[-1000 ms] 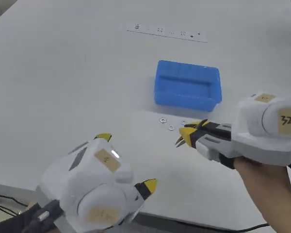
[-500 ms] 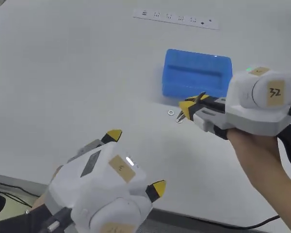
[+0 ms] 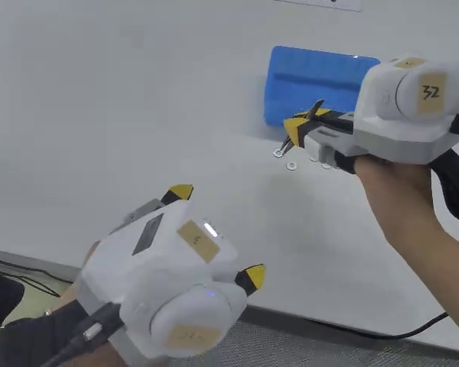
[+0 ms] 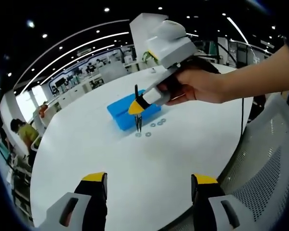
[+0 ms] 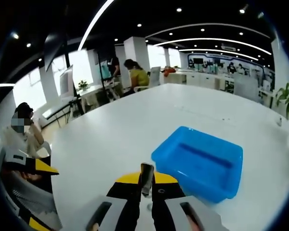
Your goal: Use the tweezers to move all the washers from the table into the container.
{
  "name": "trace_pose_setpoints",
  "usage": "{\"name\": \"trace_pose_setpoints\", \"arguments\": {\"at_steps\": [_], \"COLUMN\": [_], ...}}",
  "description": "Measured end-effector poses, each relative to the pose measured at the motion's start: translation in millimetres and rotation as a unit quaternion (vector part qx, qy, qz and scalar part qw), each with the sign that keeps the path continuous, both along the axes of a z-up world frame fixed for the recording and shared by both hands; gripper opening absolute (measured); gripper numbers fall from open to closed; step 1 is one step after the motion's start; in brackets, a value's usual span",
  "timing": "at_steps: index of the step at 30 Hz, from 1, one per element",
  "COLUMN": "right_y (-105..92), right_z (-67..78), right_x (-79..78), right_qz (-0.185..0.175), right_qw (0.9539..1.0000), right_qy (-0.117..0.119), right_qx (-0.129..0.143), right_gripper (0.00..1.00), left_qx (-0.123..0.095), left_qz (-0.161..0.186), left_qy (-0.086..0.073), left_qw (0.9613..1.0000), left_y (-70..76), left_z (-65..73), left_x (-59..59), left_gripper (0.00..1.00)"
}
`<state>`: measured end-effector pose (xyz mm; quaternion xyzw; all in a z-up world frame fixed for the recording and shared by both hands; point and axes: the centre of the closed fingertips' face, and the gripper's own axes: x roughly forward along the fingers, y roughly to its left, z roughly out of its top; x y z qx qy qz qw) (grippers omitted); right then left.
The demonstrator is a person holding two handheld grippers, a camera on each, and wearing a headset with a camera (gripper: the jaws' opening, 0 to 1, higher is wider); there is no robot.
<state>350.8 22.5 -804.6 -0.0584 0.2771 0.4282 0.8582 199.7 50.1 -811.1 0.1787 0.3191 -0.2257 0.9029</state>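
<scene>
A blue container (image 3: pixel 321 75) stands on the white table (image 3: pixel 122 115), with small metal washers (image 3: pixel 291 165) lying just in front of it. My right gripper (image 3: pixel 302 130) is shut on dark tweezers (image 3: pixel 284 145), whose tips point down at the washer nearest the left (image 3: pixel 278 154). In the left gripper view the tweezers (image 4: pixel 137 122) hang just above a washer (image 4: pixel 138 134), with several more washers (image 4: pixel 156 124) beside the container (image 4: pixel 127 111). My left gripper (image 3: pixel 216 233) is held low at the near left, open and empty. The right gripper view has the container (image 5: pixel 202 161) ahead of the tweezers (image 5: pixel 146 177).
A black cable (image 3: pixel 367 335) runs along the table's near edge. Beyond the container lies a white power strip (image 3: pixel 321 3). People sit at desks in the background (image 5: pixel 135 72). My left gripper (image 5: pixel 31 168) comes into the right gripper view from the left.
The right gripper has carried the tweezers forward to the washers, so the tips now stand at the leftmost one. The head camera shifted. The left gripper has stayed low and open.
</scene>
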Motion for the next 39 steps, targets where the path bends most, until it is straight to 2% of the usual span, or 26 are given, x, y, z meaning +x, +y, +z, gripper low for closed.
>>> {"name": "trace_pose_setpoints", "arguments": {"at_steps": [9, 15, 21, 24, 28, 29, 30, 32, 34, 35, 38, 39], "right_y": [4.4, 4.7, 5.7, 6.4, 5.8, 5.7, 5.7, 5.0, 4.8, 4.6, 5.3, 5.6], "right_z": [-13.6, -11.7, -11.9, -14.7, -14.1, -14.2, -14.5, -14.8, -14.8, -14.9, -15.0, -14.9], "right_x": [1.4, 3.9, 7.0, 6.5, 5.4, 4.8, 4.3, 3.8, 3.1, 3.0, 2.1, 1.3], "right_qz": [0.001, -0.001, -0.007, -0.005, -0.009, -0.010, -0.011, -0.014, -0.015, -0.017, -0.020, -0.020], "right_qw": [0.9999, 0.9999, 1.0000, 0.9999, 0.9997, 0.9998, 0.9997, 0.9996, 0.9996, 0.9996, 0.9994, 0.9994], "right_qy": [0.008, -0.003, -0.001, -0.005, -0.014, -0.014, -0.015, -0.018, -0.017, -0.018, -0.020, -0.021], "right_qx": [-0.007, -0.011, -0.006, -0.016, -0.015, -0.013, -0.013, -0.014, -0.016, -0.017, -0.019, -0.021], "right_gripper": [0.04, 0.03, 0.03, 0.03, 0.03, 0.03, 0.03, 0.02, 0.02, 0.02, 0.02, 0.02], "left_qx": [0.006, 0.010, 0.014, 0.016, 0.015, 0.013, 0.000, -0.033, -0.074, -0.085, -0.080, -0.082], "left_qz": [0.001, 0.000, -0.001, -0.001, 0.001, 0.002, 0.006, 0.031, 0.061, 0.060, 0.043, 0.033], "left_qy": [0.002, 0.004, 0.006, 0.006, 0.006, 0.006, 0.009, 0.020, 0.028, 0.023, -0.022, -0.023], "left_qw": [1.0000, 0.9999, 0.9999, 0.9999, 0.9999, 0.9999, 0.9999, 0.9988, 0.9950, 0.9943, 0.9956, 0.9958], "left_y": [1.2, 2.1, 3.0, 3.6, 4.1, 4.5, 4.2, 5.5, 10.4, 11.4, 14.3, 11.3], "left_z": [-1.8, -4.4, -6.5, -6.6, -5.8, -5.0, -2.9, -0.2, 7.0, 12.1, 38.4, 42.7], "left_x": [0.1, -0.5, -0.9, -1.2, -0.7, -0.1, 0.9, 2.7, 7.7, 11.8, 39.8, 46.9], "left_gripper": [0.71, 0.71, 0.71, 0.70, 0.70, 0.69, 0.67, 0.63, 0.53, 0.48, 0.35, 0.32]}}
